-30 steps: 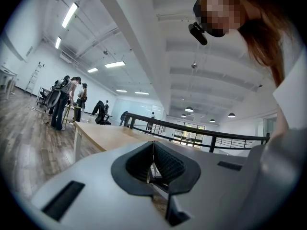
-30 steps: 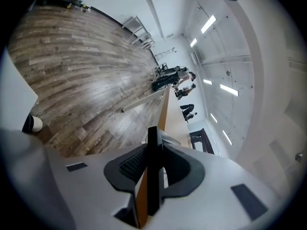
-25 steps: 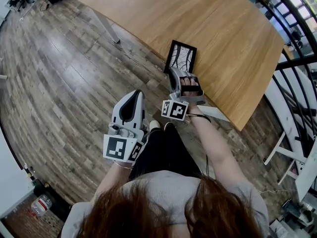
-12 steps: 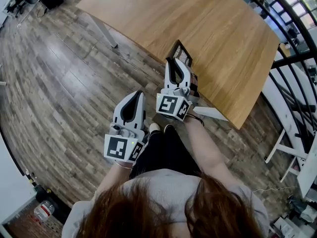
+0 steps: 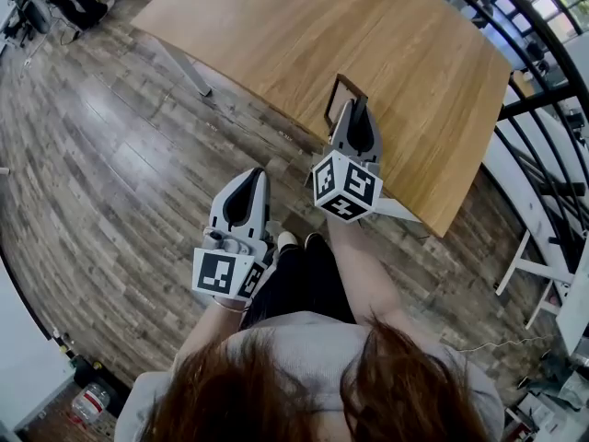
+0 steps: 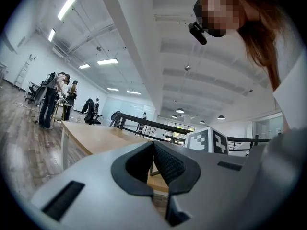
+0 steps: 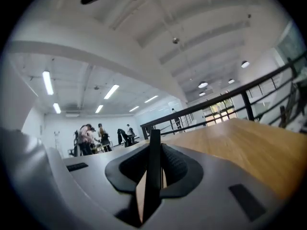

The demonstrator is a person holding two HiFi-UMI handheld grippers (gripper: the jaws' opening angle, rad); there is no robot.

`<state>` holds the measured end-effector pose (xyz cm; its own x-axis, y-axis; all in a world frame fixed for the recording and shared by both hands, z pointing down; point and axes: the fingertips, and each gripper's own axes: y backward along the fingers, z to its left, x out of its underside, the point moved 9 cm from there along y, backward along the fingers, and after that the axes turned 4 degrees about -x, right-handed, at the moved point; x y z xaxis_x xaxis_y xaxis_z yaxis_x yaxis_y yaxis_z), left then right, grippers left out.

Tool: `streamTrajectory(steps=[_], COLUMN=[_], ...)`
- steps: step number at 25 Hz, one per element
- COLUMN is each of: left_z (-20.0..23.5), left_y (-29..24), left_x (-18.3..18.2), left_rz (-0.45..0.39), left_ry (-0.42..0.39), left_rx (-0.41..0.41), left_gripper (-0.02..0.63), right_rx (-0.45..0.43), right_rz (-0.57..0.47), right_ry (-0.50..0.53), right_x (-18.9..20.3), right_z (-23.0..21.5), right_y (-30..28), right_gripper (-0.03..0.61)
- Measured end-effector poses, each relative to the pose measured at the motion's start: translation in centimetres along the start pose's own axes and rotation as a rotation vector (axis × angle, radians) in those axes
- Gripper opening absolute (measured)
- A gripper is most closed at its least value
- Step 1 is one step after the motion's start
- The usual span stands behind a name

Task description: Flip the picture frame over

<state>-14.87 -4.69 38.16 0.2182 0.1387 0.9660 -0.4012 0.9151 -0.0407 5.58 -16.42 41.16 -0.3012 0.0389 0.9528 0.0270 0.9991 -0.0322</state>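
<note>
Head view showed the table (image 5: 276,26) with wide wood top on all sides of the frame (image 5: 337,99), and open floor (image 5: 110,155) below its near edge. A black railing (image 5: 538,109) ran along the right. The left gripper (image 5: 250,175) hung over the floor, jaws pressed together with nothing in them. The right gripper (image 5: 357,105) pinched the frame, and its jaws had just been closing on it. The frame stood up on edge by the table's near edge, sticking out past the jaw tips.

the right gripper (image 7: 153,166) has just been closing its jaws on the picture frame (image 7: 154,140), which stands edge-on between them. a wooden worktop (image 7: 249,147) stretches away at right.
</note>
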Motion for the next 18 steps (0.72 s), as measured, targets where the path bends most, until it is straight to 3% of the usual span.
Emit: streamTrajectory(steps=[3, 13, 18], left_z=[0.0, -0.1, 0.3], left_y=[-0.3, -0.9, -1.0], left_x=[0.1, 0.8, 1.1], left_rz=[0.006, 0.031, 0.048], left_ry=[0.005, 0.014, 0.015], left_rx=[0.013, 0.046, 0.053], left_gripper=[0.008, 0.009, 0.009], right_rx=[0.089, 0.302, 0.351], right_rz=[0.0, 0.055, 0.034], right_ry=[-0.242, -0.881, -1.018], right_x=[0.6, 6.4, 8.0], right_z=[-1.7, -4.7, -4.7], right_y=[1.0, 4.7, 5.1], right_gripper=[0.086, 0.086, 0.086])
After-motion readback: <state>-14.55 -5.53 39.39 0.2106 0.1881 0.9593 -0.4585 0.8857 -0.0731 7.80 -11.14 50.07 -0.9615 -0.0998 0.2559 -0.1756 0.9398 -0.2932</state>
